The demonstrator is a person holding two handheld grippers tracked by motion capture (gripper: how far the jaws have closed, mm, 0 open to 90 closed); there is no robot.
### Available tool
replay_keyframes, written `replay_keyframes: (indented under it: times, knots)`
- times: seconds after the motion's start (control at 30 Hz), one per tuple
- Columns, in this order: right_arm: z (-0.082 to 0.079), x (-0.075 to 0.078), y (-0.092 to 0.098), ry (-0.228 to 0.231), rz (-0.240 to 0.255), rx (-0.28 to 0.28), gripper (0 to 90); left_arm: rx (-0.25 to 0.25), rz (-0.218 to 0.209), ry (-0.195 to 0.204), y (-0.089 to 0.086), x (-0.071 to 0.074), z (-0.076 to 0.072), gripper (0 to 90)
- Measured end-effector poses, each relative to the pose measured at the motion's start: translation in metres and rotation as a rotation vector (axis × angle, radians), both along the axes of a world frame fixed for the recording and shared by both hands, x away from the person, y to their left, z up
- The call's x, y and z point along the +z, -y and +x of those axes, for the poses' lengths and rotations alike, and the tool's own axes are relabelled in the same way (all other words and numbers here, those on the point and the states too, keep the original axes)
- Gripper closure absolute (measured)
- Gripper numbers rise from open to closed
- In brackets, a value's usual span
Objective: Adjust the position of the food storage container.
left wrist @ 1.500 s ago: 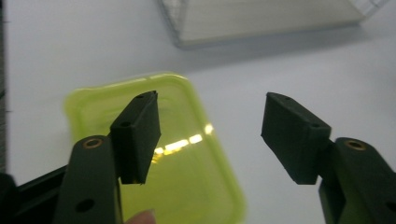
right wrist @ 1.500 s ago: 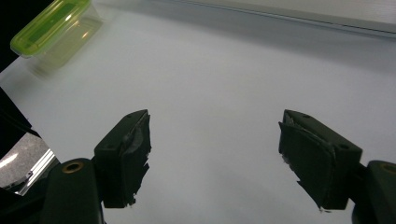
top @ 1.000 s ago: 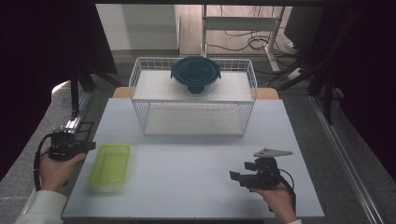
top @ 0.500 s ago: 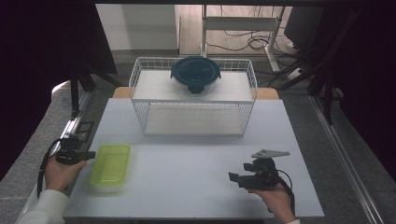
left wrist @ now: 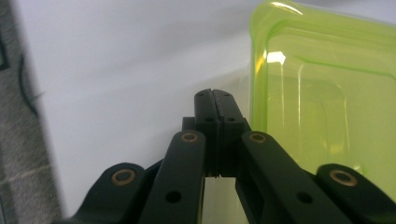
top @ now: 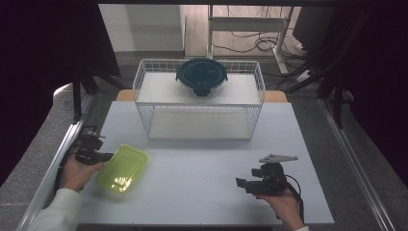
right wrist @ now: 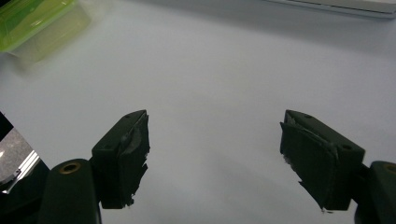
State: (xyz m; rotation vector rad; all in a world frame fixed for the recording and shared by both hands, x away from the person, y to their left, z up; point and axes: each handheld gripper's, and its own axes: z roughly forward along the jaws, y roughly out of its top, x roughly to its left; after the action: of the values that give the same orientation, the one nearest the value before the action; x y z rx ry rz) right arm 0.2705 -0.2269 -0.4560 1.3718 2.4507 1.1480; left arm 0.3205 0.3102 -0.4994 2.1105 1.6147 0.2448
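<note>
A: Start with the biggest things. What is on the table?

B: The white table [top: 202,183] carries a white wire rack [top: 199,103] at its far middle. On the rack's upper shelf sits a round glass container with a dark blue lid [top: 201,77]. Nearer the person, at the left of the table, lies a translucent green plastic container [top: 122,168], rectangular with rounded corners, turned at an angle to the table's edge.

A: And the grippers?

B: The left gripper [top: 107,156] is at the table's left edge, in the person's left hand [top: 77,172], with a white sleeve [top: 53,211] behind it. Its tips are at the green container's left rim.

A: Are its jaws on that container?

B: In the left gripper view the two black jaws are pressed flat together, with no gap between them and nothing pinched there. The green container [left wrist: 327,93] lies just beside their tips, on the right of that view; whether the jaws touch its wall I cannot tell.

A: The other one?

B: The right gripper [top: 240,183] rests low at the table's near right, in the person's right hand [top: 284,204], well apart from the green container, pointing left across the table. In the right gripper view its jaws stand wide apart over bare tabletop with nothing between them, and the green container [right wrist: 39,23] shows far off at the upper left corner.
</note>
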Motion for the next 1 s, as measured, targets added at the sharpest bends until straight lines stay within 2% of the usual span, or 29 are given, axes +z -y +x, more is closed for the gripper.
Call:
replay_keyframes:
  times: [0.03,0.07,0.1,0.13,0.17,0.2,0.27,0.3,0.33,0.47,0.6,0.87,1.0]
  knots:
    - [0.000,0.000,0.000,0.000,0.000,0.000,23.5,0.000,0.000,0.000,0.000,0.000,0.000,90.0]
    - [0.000,0.000,0.000,0.000,0.001,0.000,23.6,-0.039,0.015,-0.003,0.012,0.001,0.005,90.0]
    - [0.000,0.000,0.000,0.000,0.001,0.000,23.6,-0.039,0.015,-0.003,0.012,0.001,0.005,90.0]
    - [0.000,0.000,-0.001,-0.002,0.001,0.003,23.5,-0.060,0.019,-0.003,0.018,0.002,0.008,90.0]
    - [0.000,0.000,0.000,-0.002,0.000,0.003,23.5,-0.106,0.036,-0.005,0.031,0.004,0.012,90.0]
    - [0.000,0.000,0.000,-0.002,0.000,0.003,23.5,-0.106,0.036,-0.005,0.031,0.004,0.012,90.0]
    - [-0.001,0.000,-0.001,0.001,0.002,0.004,23.4,-0.165,0.066,0.005,0.048,0.005,0.017,90.0]
    - [-0.001,0.000,-0.001,0.000,0.002,0.006,23.4,-0.165,0.066,0.005,0.048,0.005,0.017,90.0]
    - [-0.001,0.000,-0.001,-0.001,0.003,0.006,23.4,-0.199,0.069,0.003,0.056,0.006,0.019,90.0]
    - [-0.001,-0.001,-0.001,-0.004,0.000,0.008,23.3,-0.227,0.083,-0.001,0.066,0.004,0.020,90.0]
    - [-0.001,-0.001,-0.001,-0.007,0.002,0.006,23.2,-0.229,0.081,-0.002,0.069,0.004,0.021,90.0]
    - [-0.001,-0.003,-0.004,-0.014,0.001,0.015,23.1,-0.238,0.047,-0.007,0.075,0.003,0.021,90.0]
    - [-0.001,-0.004,-0.004,-0.015,0.005,0.024,22.9,-0.270,0.042,-0.005,0.086,0.002,0.021,90.0]
